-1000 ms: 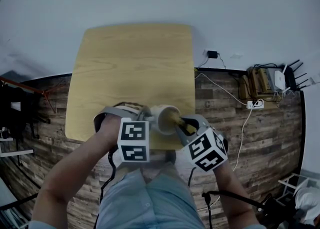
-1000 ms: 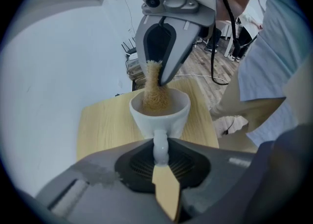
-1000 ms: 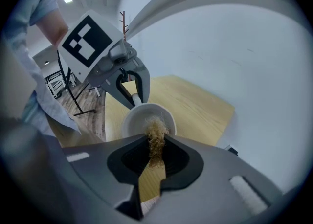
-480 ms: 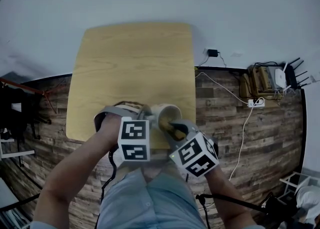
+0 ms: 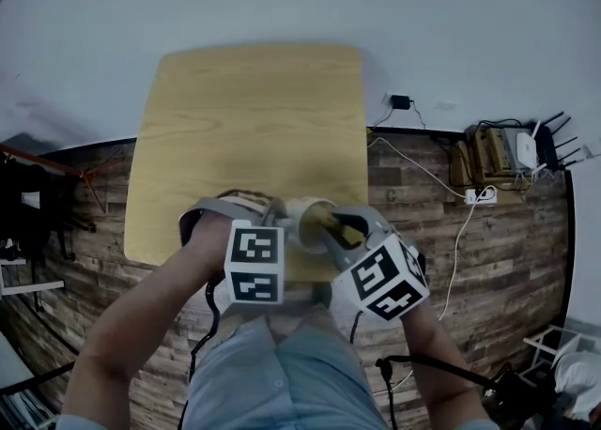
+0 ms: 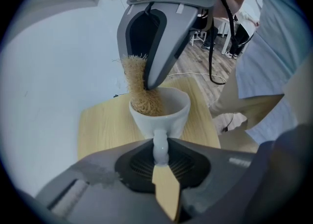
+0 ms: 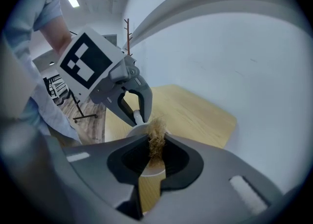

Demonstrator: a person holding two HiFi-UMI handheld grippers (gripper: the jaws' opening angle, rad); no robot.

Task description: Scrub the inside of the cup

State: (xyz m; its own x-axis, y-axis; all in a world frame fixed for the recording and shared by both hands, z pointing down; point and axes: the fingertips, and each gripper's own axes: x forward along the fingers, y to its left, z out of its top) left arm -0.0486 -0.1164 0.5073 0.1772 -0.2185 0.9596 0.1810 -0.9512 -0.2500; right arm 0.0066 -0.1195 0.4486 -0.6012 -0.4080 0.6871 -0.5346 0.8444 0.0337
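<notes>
White glazed cup (image 6: 161, 115), tapered, with a rounded handle; held over the near edge of a pale wood desk (image 5: 249, 118) with rounded corners. Left claw (image 6: 160, 158) pinches the handle. Right claw (image 7: 155, 145) pinches a tan coarse-fibre scrubber (image 6: 139, 91), lower end inside cup.

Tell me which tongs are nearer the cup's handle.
Left. The left tongs grip the handle itself; the right tongs sit above the cup mouth, holding a scrubber dipped inside.

No words, numbers or brands can be read anywhere. The left cube (image 5: 252, 275) and right cube (image 5: 380, 278), at 6 o'clock, bear only black-and-white square markers, no letters.
</notes>
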